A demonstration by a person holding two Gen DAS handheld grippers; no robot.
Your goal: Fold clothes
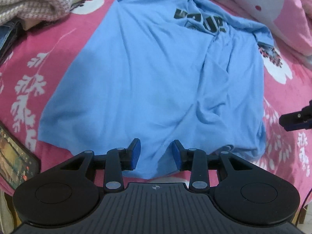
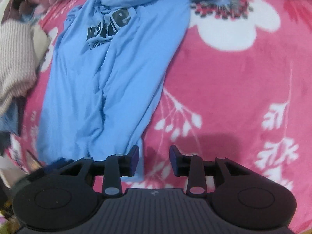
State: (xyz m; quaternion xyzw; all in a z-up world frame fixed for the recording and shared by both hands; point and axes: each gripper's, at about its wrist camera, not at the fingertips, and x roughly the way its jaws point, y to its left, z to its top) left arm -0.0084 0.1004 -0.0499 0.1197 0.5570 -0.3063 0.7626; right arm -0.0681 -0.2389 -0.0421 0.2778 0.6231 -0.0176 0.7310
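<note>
A light blue T-shirt point(image 1: 148, 74) with a dark printed logo point(image 1: 200, 20) lies spread and wrinkled on a pink floral blanket point(image 1: 29, 62). Its far end is bunched. My left gripper point(image 1: 156, 154) hovers over the shirt's near hem, open, with cloth below the gap but not pinched. The right gripper's tip point(image 1: 292, 120) shows at the right edge, off the shirt. In the right wrist view the shirt point(image 2: 101, 81) lies to the left. My right gripper point(image 2: 154, 159) is open over bare blanket point(image 2: 234, 89), its left finger just above the shirt's near corner.
A beige checked knit garment point(image 1: 35, 0) and folded denim point(image 1: 7, 33) lie at the far left. A phone point(image 1: 13, 161) with a lit screen rests at the near left. A pale pillow point(image 1: 273, 9) sits at the far right. The knit garment point(image 2: 15, 62) borders the shirt's left side.
</note>
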